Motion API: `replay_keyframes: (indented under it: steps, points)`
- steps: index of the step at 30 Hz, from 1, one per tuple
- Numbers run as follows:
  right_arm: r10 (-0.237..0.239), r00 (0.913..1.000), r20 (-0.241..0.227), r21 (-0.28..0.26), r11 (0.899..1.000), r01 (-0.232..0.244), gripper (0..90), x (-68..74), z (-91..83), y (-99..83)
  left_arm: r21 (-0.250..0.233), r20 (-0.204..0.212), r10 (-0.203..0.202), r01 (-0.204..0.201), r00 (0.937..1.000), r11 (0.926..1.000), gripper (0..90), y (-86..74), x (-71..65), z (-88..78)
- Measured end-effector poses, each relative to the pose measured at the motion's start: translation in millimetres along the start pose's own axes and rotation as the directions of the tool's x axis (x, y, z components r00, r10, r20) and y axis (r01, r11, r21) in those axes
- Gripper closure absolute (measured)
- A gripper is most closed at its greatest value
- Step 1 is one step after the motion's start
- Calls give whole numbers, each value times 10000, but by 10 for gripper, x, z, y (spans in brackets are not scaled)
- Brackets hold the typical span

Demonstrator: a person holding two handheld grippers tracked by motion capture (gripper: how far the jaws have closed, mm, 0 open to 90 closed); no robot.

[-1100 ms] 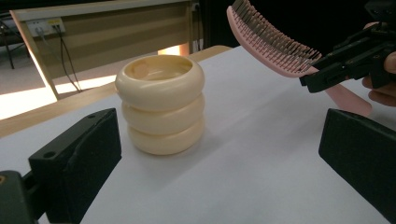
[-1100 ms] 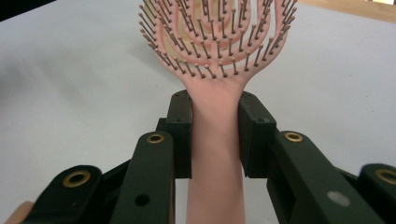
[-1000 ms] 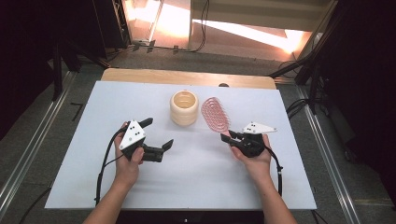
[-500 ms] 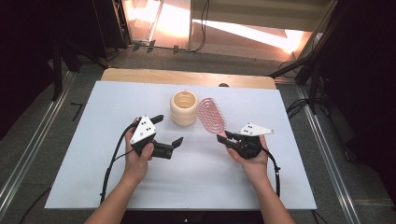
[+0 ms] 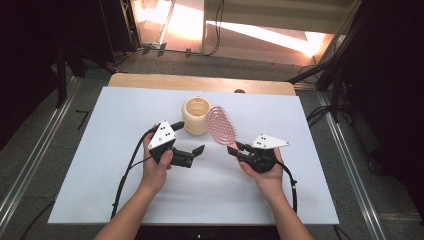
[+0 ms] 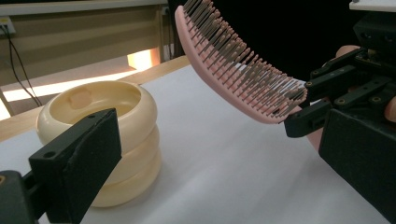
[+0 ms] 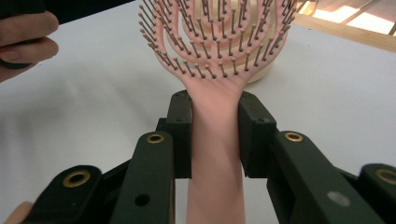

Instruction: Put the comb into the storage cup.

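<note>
Since a second ago, the left claw point(image 5: 189, 141) has slid across the bench point(image 5: 100, 150) toward the middle, and now stands just short of the cream ribbed pot point(image 5: 196, 115); the right claw point(image 5: 239, 148) has kept its place, though the pink hairbrush point(image 5: 220, 125) in it now leans closer to the pot.

Nearest the person, both hands sit low over the white bench, well apart from each other. In the right gripper view the right claw is clamped on the brush's handle point(image 7: 215, 140), one pad on each side of the neck just below the head. From that grip the brush's long axis runs up and away from the person, tilting toward the pot, with the bristles point(image 6: 243, 65) facing the left claw's side, as the left gripper view shows.

The left claw's jaws stand apart, with nothing between them. Its near jaw sits just in front of the pot point(image 6: 107, 135), and the brush head hangs above and to the right of it.

Farther off, the pot stands upright with its mouth open, and the brush tip hovers beside its rim. Judging by this, the coming move turns on that small offset: the head lies to the right of the pot's mouth, so the brush would need swinging leftward and down, tip first. The left claw is nearer the pot and seems placed to steady it.
</note>
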State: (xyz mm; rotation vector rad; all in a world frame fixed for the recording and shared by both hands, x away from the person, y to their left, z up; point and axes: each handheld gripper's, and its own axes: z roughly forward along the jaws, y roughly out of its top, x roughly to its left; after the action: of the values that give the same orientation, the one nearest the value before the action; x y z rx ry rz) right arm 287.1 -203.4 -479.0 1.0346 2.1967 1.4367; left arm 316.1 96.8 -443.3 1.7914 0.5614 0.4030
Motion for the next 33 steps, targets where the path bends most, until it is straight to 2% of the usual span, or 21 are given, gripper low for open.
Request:
replay_keyframes:
  steps: [16, 21, 26, 33]
  points:
    - [-471, 9987, -210, -55, 9989, 470, 678, 162, 86, 13, 68, 370, -333, 331, 9988, 9994, 2, 78, -60, 150]
    - [-592, 9979, -277, -90, 9982, 590, 677, 205, 102, 19, 66, 465, -647, 645, 9968, 9979, 2, 86, -58, 186]
    - [-676, 9971, -339, -134, 9977, 671, 678, 250, 119, 23, 46, 870, -751, 750, 9934, 9972, 2, 106, -70, 213]
    - [-798, 9957, -472, -214, 9967, 789, 678, 317, 141, 37, -31, 922, -963, 970, 9911, 9953, 2, 116, -64, 227]
